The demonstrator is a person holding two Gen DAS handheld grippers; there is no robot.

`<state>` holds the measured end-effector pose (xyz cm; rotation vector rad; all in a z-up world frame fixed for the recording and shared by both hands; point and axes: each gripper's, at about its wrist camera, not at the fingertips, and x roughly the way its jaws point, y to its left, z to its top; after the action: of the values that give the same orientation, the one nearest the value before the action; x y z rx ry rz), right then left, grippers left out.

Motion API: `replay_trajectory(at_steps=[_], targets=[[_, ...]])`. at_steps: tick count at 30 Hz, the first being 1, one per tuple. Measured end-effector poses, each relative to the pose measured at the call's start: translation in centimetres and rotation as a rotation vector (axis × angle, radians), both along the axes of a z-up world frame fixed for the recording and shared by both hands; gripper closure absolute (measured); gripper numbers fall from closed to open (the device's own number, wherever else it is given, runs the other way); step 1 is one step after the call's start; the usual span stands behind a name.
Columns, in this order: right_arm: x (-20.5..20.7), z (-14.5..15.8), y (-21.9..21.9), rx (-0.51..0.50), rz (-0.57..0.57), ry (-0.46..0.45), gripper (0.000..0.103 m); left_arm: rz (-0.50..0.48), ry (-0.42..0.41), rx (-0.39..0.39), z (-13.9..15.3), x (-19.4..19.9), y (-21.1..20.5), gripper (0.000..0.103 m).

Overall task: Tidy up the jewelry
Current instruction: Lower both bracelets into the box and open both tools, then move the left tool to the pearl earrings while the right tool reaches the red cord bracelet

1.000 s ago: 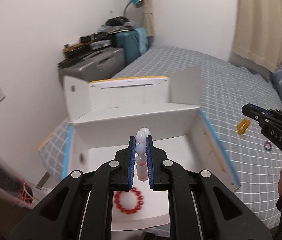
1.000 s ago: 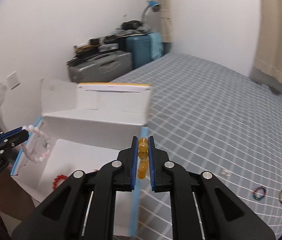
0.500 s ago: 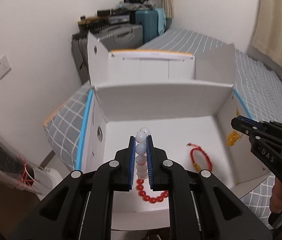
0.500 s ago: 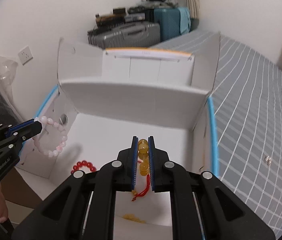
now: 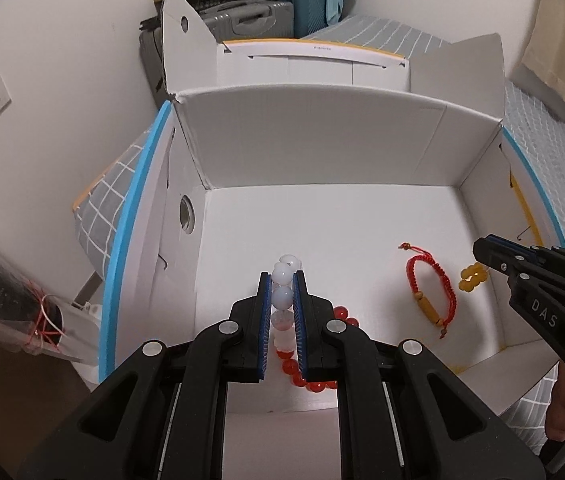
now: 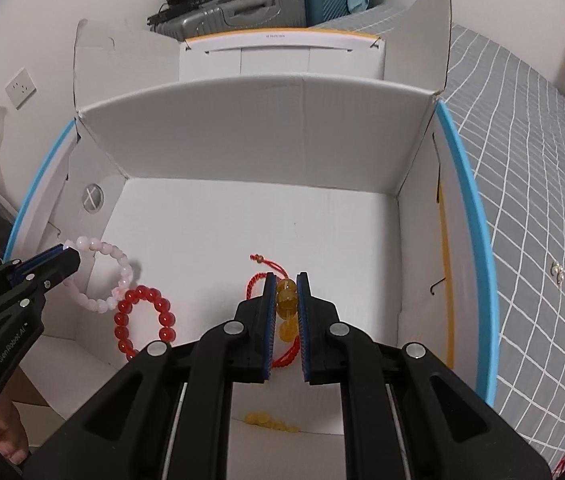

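With the left gripper (image 5: pixel 282 280) clenched on the pale bead bracelet (image 6: pixel 102 276) and the right gripper (image 6: pixel 286 292) on the amber bracelet (image 6: pixel 286 300), release each over bare floor of the white box (image 5: pixel 322 140), apart from the red bead bracelet (image 6: pixel 144 320) and red cord bracelet (image 5: pixel 430 292).

Both grippers dropped down and tipped into the white box (image 6: pixel 242 128) over the last second. The left gripper (image 5: pixel 282 280) took its pale pink bracelet (image 6: pixel 100 276) from above the rim to just over the red bead bracelet (image 6: pixel 144 320), and the right gripper (image 6: pixel 286 280) swung its amber beads (image 6: pixel 286 300) in from over the bed (now above the red cord bracelet (image 5: pixel 430 292)).
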<state>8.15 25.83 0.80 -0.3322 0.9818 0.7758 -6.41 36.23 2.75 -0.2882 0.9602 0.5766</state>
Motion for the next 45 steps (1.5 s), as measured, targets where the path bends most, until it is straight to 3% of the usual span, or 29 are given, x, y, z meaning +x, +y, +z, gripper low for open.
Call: replay_trajectory(at_steps=[11, 12, 15, 19, 30, 33, 45], targets=[[-0.3, 0.5, 0.3, -0.006, 0.009, -0.010, 0.091, -0.002, 0.031, 0.009, -0.1, 0.2, -0.2, 0.087], [-0.4, 0.7, 0.3, -0.003, 0.013, -0.016, 0.088, -0.002, 0.030, 0.012, 0.0, 0.1, -0.3, 0.079], [-0.8, 1.6, -0.1, 0.030, 0.021, -0.027, 0.055, 0.009, 0.009, 0.011, 0.4, -0.2, -0.3, 0.061], [-1.2, 2.9, -0.6, 0.052, 0.031, -0.057, 0.036, 0.017, -0.004, 0.033, 1.1, -0.5, -0.6, 0.050], [-1.6, 4.2, -1.6, 0.058, 0.015, -0.122, 0.013, 0.060, -0.057, 0.069, 2.7, -1.2, -0.9, 0.010], [-1.3, 4.6, -2.4, 0.067, -0.001, -0.129, 0.011, 0.058, -0.078, 0.079, 3.2, -1.1, -1.2, 0.006], [0.3, 6.9, -9.0, 0.081, -0.094, -0.212, 0.008, -0.047, -0.108, 0.076, 4.5, 2.3, -5.4, 0.006]])
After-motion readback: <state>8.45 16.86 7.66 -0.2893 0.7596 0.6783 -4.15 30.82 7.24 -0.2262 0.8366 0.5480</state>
